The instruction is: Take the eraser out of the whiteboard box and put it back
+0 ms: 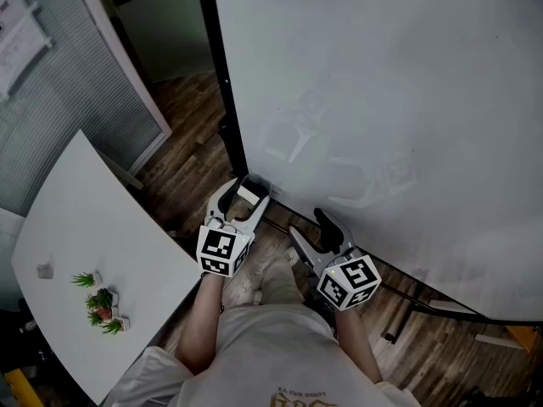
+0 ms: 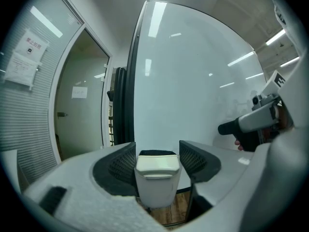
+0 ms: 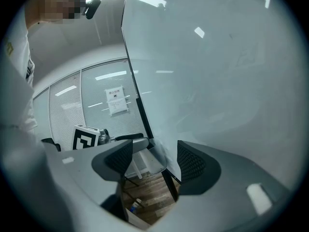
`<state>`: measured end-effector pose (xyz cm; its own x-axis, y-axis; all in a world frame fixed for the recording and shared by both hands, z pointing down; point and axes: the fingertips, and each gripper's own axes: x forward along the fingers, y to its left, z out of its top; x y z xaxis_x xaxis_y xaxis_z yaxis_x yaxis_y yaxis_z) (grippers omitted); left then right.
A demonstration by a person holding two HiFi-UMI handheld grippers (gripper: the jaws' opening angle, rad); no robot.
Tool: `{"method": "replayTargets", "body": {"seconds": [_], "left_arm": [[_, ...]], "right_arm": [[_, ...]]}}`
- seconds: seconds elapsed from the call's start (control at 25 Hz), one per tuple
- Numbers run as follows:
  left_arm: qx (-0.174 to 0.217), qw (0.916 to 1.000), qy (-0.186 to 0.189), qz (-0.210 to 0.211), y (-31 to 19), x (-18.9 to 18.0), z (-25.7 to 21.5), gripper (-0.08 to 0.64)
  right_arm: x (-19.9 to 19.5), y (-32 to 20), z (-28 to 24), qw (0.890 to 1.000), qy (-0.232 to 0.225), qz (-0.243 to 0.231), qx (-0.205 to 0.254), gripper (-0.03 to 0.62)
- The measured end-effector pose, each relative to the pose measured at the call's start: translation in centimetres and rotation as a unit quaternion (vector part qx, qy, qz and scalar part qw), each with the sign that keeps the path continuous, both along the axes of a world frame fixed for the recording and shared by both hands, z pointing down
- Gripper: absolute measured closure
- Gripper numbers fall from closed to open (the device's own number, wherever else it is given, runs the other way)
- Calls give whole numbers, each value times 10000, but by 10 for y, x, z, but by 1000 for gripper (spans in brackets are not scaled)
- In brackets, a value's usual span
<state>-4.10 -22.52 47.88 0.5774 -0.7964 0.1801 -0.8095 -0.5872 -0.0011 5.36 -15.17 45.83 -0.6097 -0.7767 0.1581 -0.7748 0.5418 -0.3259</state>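
L tool (image 2: 157,151) grips 1 eraser (image 2: 157,177); R tool (image 3: 154,153) wide open; 1 whiteboard (image 1: 382,100) ahead.

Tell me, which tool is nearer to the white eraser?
Left. The left tool grips the eraser between its jaws. The right tool hangs open and empty beside it, not touching it.

I see a white table (image 1: 110,227) at the left of the head view. A cluster of small plants (image 1: 100,301) stands on it, and a little grey object (image 1: 45,270) sits apart from them. The floor (image 1: 191,108) is dark wood. Blinds (image 1: 51,117) run behind the table, with paper notices (image 2: 28,57) on them. Beside them is a doorway (image 2: 79,115).
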Motion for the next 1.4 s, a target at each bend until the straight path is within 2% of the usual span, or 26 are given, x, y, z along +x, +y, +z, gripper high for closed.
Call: {"method": "replayTargets", "body": {"seconds": [0.36,0.52,0.68,0.84,1.0,1.2,1.32,1.4], "left_arm": [[239,9992,303,95,18,-2,-29,306],[136,9987,479,96,29,-6,-36,323],[63,9977,667,124,41,-10,-44,346],[123,9964,833,133,53,-11,-54,381],[178,9960,880,27,56,-17,-58,427],[234,9955,909,-142,57,-28,-61,496],[335,9958,833,-193,59,-32,-63,562],[348,9963,767,-177,59,-34,-62,562]], "right_arm": [[2,9,-8,9999,62,43,133,305],[-3,14,-13,9996,106,25,248,314],[-9,20,-18,9993,95,-33,347,352],[-12,25,-21,9989,131,-63,445,416],[-13,26,-26,9982,183,6,573,471],[-13,28,-31,9973,231,64,697,509],[-8,25,-34,9969,240,137,739,544],[-4,24,-36,9964,269,205,776,570]]}}
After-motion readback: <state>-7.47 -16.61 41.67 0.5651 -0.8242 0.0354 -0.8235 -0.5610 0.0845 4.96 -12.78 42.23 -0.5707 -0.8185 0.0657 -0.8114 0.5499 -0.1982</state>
